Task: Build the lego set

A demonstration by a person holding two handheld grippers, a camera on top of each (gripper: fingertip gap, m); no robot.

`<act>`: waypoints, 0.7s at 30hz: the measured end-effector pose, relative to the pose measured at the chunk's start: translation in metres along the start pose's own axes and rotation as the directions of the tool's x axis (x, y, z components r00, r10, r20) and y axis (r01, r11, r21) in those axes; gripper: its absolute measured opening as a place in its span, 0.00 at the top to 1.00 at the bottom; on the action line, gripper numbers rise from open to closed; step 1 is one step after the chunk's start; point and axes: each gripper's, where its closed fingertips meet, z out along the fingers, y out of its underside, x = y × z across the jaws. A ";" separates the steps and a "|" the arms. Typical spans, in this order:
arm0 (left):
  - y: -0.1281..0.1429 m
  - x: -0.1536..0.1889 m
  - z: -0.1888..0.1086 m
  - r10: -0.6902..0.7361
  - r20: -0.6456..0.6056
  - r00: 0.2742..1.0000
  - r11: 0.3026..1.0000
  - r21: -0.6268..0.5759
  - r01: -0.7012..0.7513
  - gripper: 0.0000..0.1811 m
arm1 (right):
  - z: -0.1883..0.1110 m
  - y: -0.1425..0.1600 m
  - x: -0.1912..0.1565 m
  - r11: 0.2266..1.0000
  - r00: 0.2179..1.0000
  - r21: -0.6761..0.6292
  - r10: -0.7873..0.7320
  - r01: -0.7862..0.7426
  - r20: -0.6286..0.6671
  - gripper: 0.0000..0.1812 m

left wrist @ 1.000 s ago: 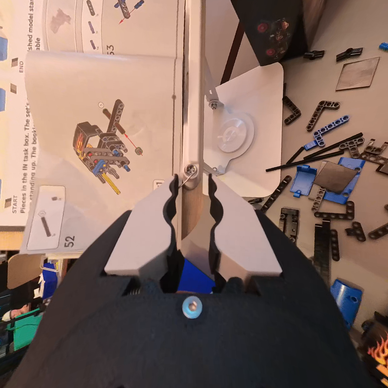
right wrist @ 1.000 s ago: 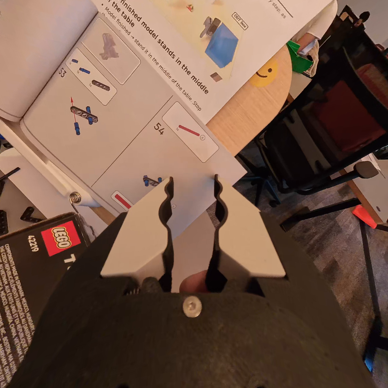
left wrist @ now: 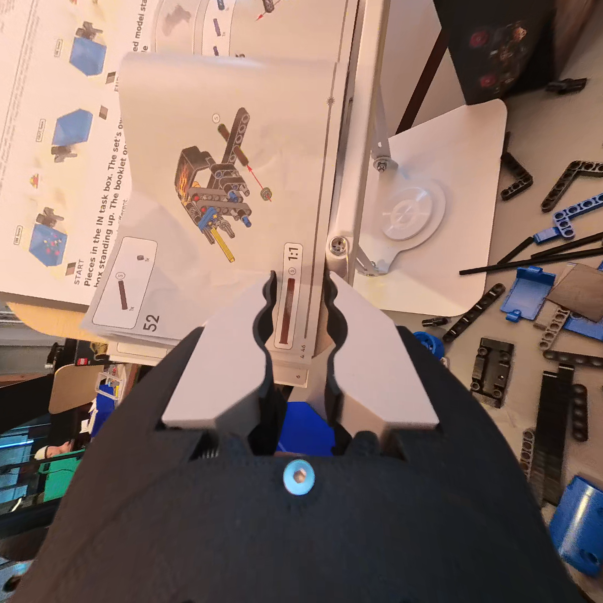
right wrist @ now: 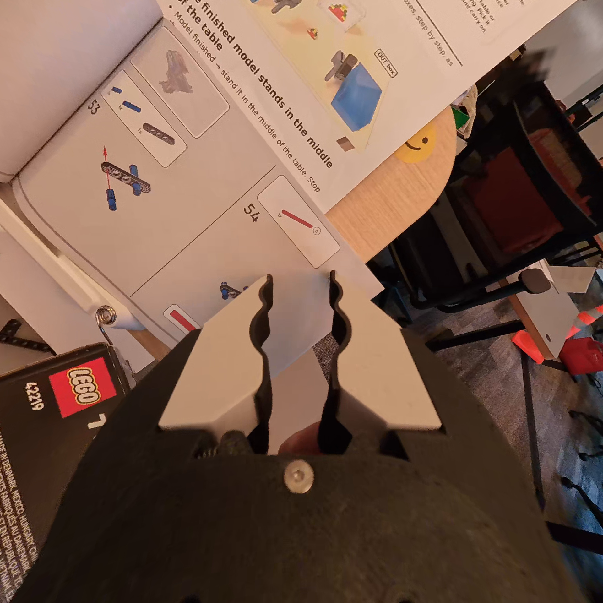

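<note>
The instruction booklet stands open on a white stand at the back of the counter, its left page curling forward and showing a build step of a black, flame-marked model. Loose lego pieces lie scattered on the counter to the right of the stand: black beams and angle pieces, thin black axles, blue panels and a blue L-shaped beam, with a larger blue block near the bottom right corner. The left gripper hovers at the lower edge of the left page, its jaws parted with nothing between them, the page corner showing through the gap. In the right wrist view the right gripper points at the lower corner of the booklet's right page, its jaws likewise spread and empty. A large printed sheet lies behind the booklet, a black lego box sits at the lower left, and beyond the counter's edge stands a dark office chair on grey carpet.
</note>
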 end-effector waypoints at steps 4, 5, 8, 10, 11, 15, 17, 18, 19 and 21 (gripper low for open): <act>0.000 0.001 0.000 -0.007 -0.015 1.000 1.000 0.001 0.007 0.86 | -0.002 -0.003 0.002 1.000 1.000 0.015 0.027 -0.027 -0.003 0.74; 0.000 0.001 0.000 -0.008 -0.015 1.000 1.000 0.003 0.008 0.86 | -0.001 -0.003 0.002 0.999 0.999 0.019 0.044 -0.044 0.003 0.68; 0.000 0.000 0.001 -0.013 -0.011 1.000 1.000 0.007 0.013 0.86 | 0.001 -0.002 0.001 0.999 0.999 0.023 0.046 -0.045 -0.011 0.68; 0.000 -0.001 0.001 -0.014 -0.012 1.000 1.000 0.007 0.014 0.86 | 0.001 -0.003 0.001 0.999 0.999 0.025 0.041 -0.040 -0.008 0.75; 0.000 -0.001 0.001 -0.014 -0.014 1.000 1.000 0.007 0.015 0.86 | 0.002 -0.004 -0.001 0.999 0.999 0.030 0.036 -0.036 0.002 0.86; 0.001 -0.002 0.002 -0.017 -0.008 1.000 1.000 0.006 0.017 0.86 | 0.005 -0.005 -0.010 1.000 1.000 0.029 0.010 -0.010 0.004 1.00; 0.001 -0.002 0.002 -0.023 -0.012 1.000 1.000 0.008 0.023 0.86 | 0.005 -0.005 -0.011 1.000 1.000 0.029 0.002 -0.002 -0.002 1.00; 0.000 -0.001 0.001 -0.026 -0.017 1.000 1.000 0.010 0.026 0.86 | 0.004 -0.006 -0.013 0.999 1.000 0.033 0.007 -0.008 0.007 1.00; 0.000 0.000 0.001 -0.026 -0.019 0.999 1.000 0.011 0.026 0.86 | 0.004 -0.007 -0.016 0.999 0.999 0.038 0.020 -0.021 0.027 1.00; 0.000 0.000 0.001 -0.021 -0.017 1.000 1.000 0.012 0.021 0.86 | 0.005 -0.010 -0.024 0.999 0.998 0.039 0.015 -0.018 0.058 1.00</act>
